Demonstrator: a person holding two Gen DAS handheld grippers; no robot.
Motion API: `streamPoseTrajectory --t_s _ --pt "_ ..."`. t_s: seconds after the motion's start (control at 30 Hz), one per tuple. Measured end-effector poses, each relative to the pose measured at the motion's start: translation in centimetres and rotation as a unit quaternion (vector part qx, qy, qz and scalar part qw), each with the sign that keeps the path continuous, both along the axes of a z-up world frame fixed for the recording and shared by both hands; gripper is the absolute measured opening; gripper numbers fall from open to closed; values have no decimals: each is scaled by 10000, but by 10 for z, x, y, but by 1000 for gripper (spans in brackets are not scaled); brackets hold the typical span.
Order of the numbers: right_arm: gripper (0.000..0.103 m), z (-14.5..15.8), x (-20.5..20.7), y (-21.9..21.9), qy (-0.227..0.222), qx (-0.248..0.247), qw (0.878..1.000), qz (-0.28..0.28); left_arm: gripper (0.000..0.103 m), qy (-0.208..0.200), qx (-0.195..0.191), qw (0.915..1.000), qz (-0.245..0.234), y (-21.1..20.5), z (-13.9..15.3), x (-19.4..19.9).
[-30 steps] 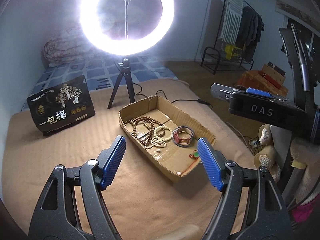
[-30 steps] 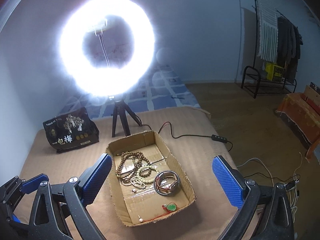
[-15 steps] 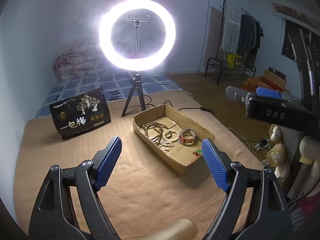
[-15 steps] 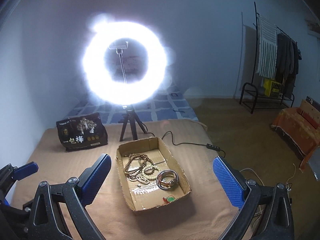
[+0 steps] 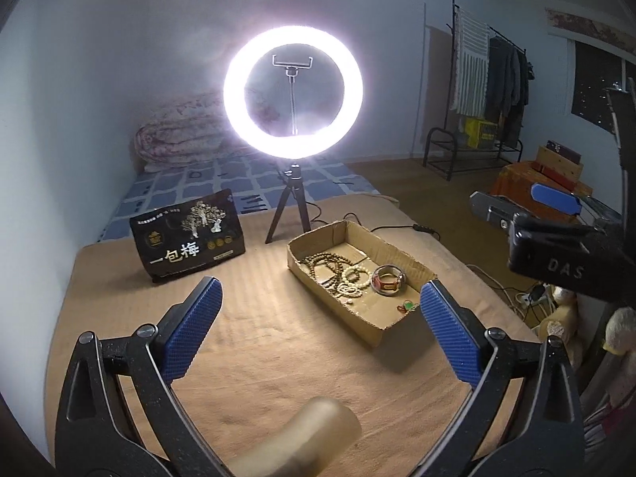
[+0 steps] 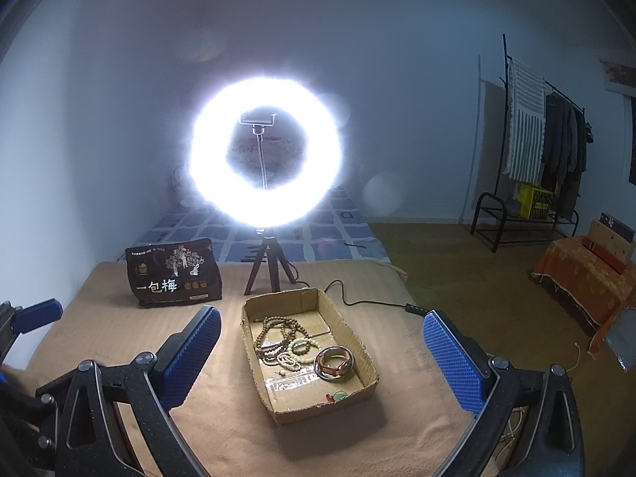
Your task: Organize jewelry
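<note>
A shallow cardboard box [image 5: 401,330] [image 6: 359,338] lies on a tan blanket. It holds brown bead strands [image 5: 326,264] [image 6: 278,328], pale bead bracelets [image 5: 351,282] [image 6: 294,351], a watch inside a bangle [image 5: 387,280] [image 6: 336,363] and a small green pendant on a red cord [image 5: 406,308] [image 6: 338,396]. My left gripper [image 5: 318,310] is open and empty, above the blanket left of the box. My right gripper [image 6: 322,342] is open and empty, raised over the box. It also shows at the right edge of the left wrist view [image 5: 556,234].
A lit ring light on a small tripod [image 5: 292,91] [image 6: 266,155] stands behind the box, its cable [image 6: 369,302] trailing right. A black snack bag [image 5: 189,238] [image 6: 173,274] stands at the back left. A clothes rack [image 6: 532,147] and an orange-covered stand [image 6: 584,274] stand right.
Both grippers have pulled back and up from the box, which now looks smaller and farther. Both stay open and empty. The jewelry has not moved.
</note>
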State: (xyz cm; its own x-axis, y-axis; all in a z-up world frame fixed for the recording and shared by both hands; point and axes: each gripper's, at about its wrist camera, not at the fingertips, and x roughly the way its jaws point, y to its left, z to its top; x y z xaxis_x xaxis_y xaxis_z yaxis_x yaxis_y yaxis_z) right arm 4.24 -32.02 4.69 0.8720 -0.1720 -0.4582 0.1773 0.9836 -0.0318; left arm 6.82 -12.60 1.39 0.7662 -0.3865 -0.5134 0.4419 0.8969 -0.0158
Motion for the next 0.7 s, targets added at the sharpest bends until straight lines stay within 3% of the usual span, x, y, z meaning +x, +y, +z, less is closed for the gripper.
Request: streamPoseTrajectory --t_s 0.7 --pt "103 -4 -9 -3 -72 54 9999 -140 102 124 68 9998 131 0 -8 3"
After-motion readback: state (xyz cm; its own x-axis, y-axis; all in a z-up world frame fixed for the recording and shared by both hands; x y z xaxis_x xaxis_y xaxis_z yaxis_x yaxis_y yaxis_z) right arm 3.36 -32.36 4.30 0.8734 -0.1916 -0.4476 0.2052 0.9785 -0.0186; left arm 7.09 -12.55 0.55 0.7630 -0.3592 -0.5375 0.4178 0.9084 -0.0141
